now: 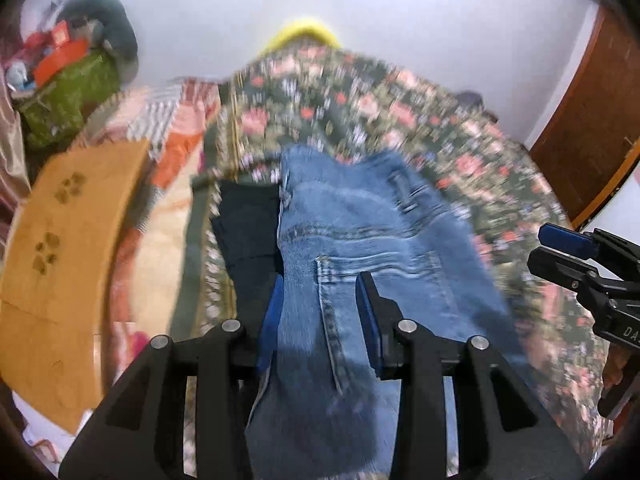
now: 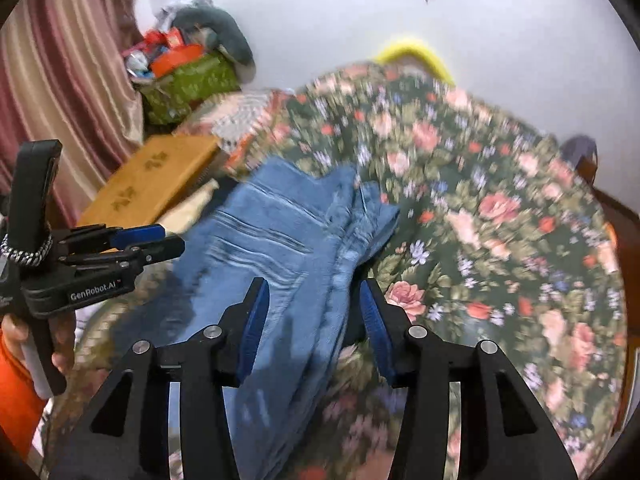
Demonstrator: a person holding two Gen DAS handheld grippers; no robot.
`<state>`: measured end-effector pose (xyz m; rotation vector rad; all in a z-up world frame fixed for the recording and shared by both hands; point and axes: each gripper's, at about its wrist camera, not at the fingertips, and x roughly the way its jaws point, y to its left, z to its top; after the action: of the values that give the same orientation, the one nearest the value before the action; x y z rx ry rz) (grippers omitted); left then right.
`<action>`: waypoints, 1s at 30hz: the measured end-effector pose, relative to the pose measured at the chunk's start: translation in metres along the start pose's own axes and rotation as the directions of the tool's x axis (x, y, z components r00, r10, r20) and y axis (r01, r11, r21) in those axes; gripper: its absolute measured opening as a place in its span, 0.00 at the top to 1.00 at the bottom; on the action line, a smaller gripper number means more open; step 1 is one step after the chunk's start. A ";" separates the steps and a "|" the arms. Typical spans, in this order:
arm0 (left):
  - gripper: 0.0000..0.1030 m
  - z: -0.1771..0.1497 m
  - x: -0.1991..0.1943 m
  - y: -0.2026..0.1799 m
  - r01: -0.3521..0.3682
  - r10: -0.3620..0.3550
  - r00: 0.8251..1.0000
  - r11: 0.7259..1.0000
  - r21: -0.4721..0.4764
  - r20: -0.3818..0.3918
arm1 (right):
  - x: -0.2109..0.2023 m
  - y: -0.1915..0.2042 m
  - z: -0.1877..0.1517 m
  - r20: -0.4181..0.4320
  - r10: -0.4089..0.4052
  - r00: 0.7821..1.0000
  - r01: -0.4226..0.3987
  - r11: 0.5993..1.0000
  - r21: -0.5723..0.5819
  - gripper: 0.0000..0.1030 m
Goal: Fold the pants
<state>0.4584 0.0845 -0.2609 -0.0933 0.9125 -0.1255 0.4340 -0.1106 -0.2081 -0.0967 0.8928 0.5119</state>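
a: biggest thing first. where do things stand?

b: the bed (image 2: 500, 208) with its flowered cover fills most of both views. on it lie the jeans (image 1: 352, 240), blue denim, stretched lengthwise from the cameras toward twelve o'clock. in the right wrist view they look doubled along their length, one leg on the other, with stacked edges on the side toward three o'clock. so i judge the first fold done, though blur makes that uncertain.

a: and what's left?

b: they are still long. folding end to end, and smoothing, looks not yet done.

a: anything else on the bed?

b: a dark garment (image 1: 248, 232) lies just beside the jeans at nine o'clock in the left wrist view. whether it's folded i cannot tell. further toward nine o'clock sits an orange-brown mat (image 1: 72, 248) with paw prints.

a: the grippers?

b: the left gripper (image 1: 320, 312) has its jaws apart, denim running between them, not pinched as far as i can see. the right gripper (image 2: 314, 320) is the same: jaws wide, the jeans' doubled edge between them, nothing clamped. from the side, in the right wrist view, the left one's fingers look close together, but that angle hides the gap.

a: so neither holds anything?

b: neither, by my reading.
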 end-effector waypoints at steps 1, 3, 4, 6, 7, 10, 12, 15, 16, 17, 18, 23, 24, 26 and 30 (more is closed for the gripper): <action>0.64 -0.001 -0.019 -0.003 -0.011 0.011 1.000 1.000 0.011 0.026 | -0.019 0.005 0.000 0.033 0.002 0.999 -0.002 1.000 -0.005 0.53; 0.59 -0.002 -0.051 -0.008 -0.039 0.037 0.997 0.999 0.026 0.073 | -0.050 0.015 -0.002 0.095 0.002 0.995 -0.001 1.000 -0.012 0.47; 0.59 -0.003 -0.071 -0.011 -0.051 0.048 0.994 0.998 0.030 0.103 | -0.071 0.021 -0.003 0.138 0.003 0.990 -0.001 1.000 -0.017 0.46; 0.59 -0.008 -0.110 -0.018 -0.053 0.047 0.988 0.998 0.039 0.147 | -0.105 0.032 -0.006 0.195 0.006 0.981 0.000 1.000 -0.028 0.46; 0.59 -0.010 -0.127 -0.021 -0.053 0.046 0.985 0.998 0.042 0.165 | -0.121 0.037 -0.007 0.222 0.010 0.975 -0.003 1.000 -0.030 0.46; 0.59 -0.023 -0.188 -0.033 -0.048 0.032 0.968 0.997 0.056 0.250 | -0.170 0.054 -0.014 0.305 0.023 0.952 -0.011 0.999 -0.040 0.46; 0.59 -0.032 -0.223 -0.043 -0.030 0.009 0.954 0.997 0.065 0.300 | -0.210 0.068 -0.023 0.374 0.035 0.927 -0.015 0.998 -0.056 0.46; 0.59 -0.053 -0.276 -0.059 -0.050 0.010 0.922 0.994 0.092 0.388 | -0.253 0.085 -0.036 0.446 0.049 0.894 -0.013 0.996 -0.083 0.46; 0.59 -0.061 -0.294 -0.064 -0.061 0.013 0.908 0.993 0.100 0.419 | -0.266 0.091 -0.042 0.469 0.048 0.882 -0.005 0.996 -0.091 0.46; 0.59 -0.067 -0.307 -0.069 -0.071 0.017 0.896 0.992 0.105 0.444 | -0.279 0.097 -0.048 0.492 0.046 0.870 0.003 0.995 -0.099 0.46; 0.59 -0.076 -0.324 -0.075 -0.085 0.022 0.880 0.990 0.112 0.475 | -0.289 0.104 -0.054 0.511 0.050 0.858 0.007 0.994 -0.109 0.46; 0.59 -0.114 -0.385 -0.092 -0.091 0.005 0.811 0.989 0.118 0.584 | -0.334 0.133 -0.084 0.598 0.055 0.800 0.030 0.991 -0.131 0.46; 0.59 -0.121 -0.395 -0.094 -0.093 0.004 0.798 0.989 0.116 0.603 | -0.340 0.138 -0.090 0.611 0.056 0.790 0.032 0.991 -0.132 0.46; 0.55 -0.138 -0.414 -0.100 -0.104 0.009 0.764 0.988 0.110 0.646 | -0.350 0.148 -0.101 0.631 0.059 0.774 0.038 0.989 -0.139 0.46; 0.28 -0.162 -0.434 -0.108 -0.110 0.010 0.719 0.989 0.100 0.695 | -0.360 0.160 -0.116 0.657 0.067 0.751 0.035 0.989 -0.141 0.46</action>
<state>0.0598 0.0371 -0.0049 0.0204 0.1410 -0.0793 0.0903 -0.1432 0.0142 -0.0329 0.1501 0.5743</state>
